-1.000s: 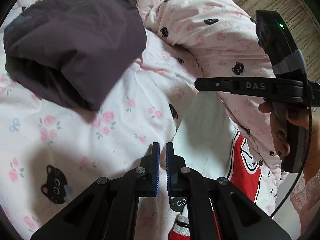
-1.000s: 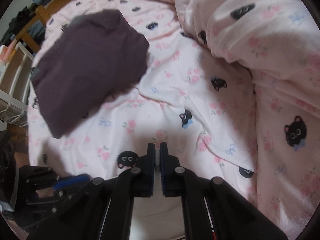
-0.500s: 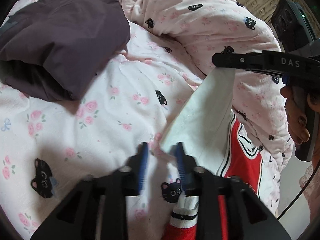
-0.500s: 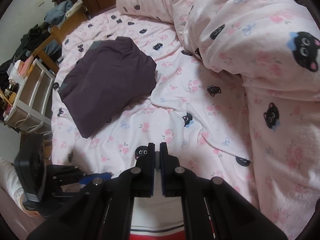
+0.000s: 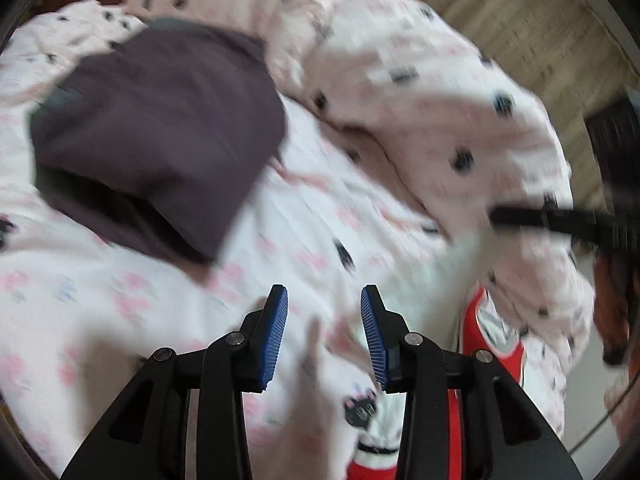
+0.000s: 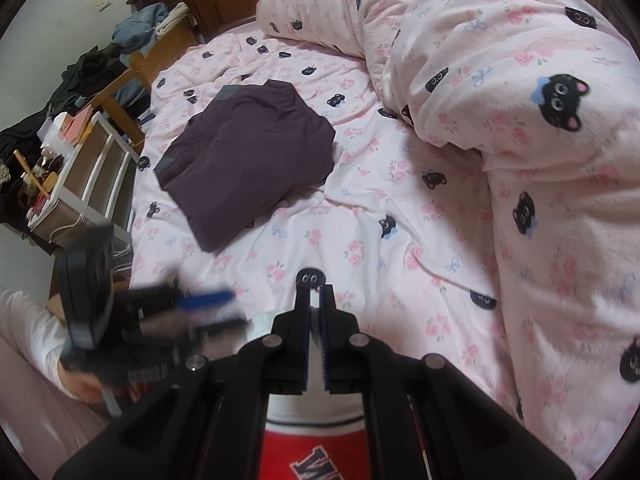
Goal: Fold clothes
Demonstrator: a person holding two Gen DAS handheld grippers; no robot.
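One folded dark purple cloth garment (image 6: 248,160) is lying on the pink cat-print bedsheet (image 6: 360,232) at ten o'clock. The left gripper (image 5: 324,336) is hanging released, jaws apart. The right gripper (image 6: 316,320) is clenching one white-and-red jersey (image 6: 316,440) at six o'clock. A bunched pink duvet (image 6: 520,100) is crowding two o'clock.

Left claw (image 5: 324,328) spread wide, empty; right claw (image 6: 316,300) pinched on cloth

White shelf unit (image 6: 86,184) beside bed (image 6: 360,208)
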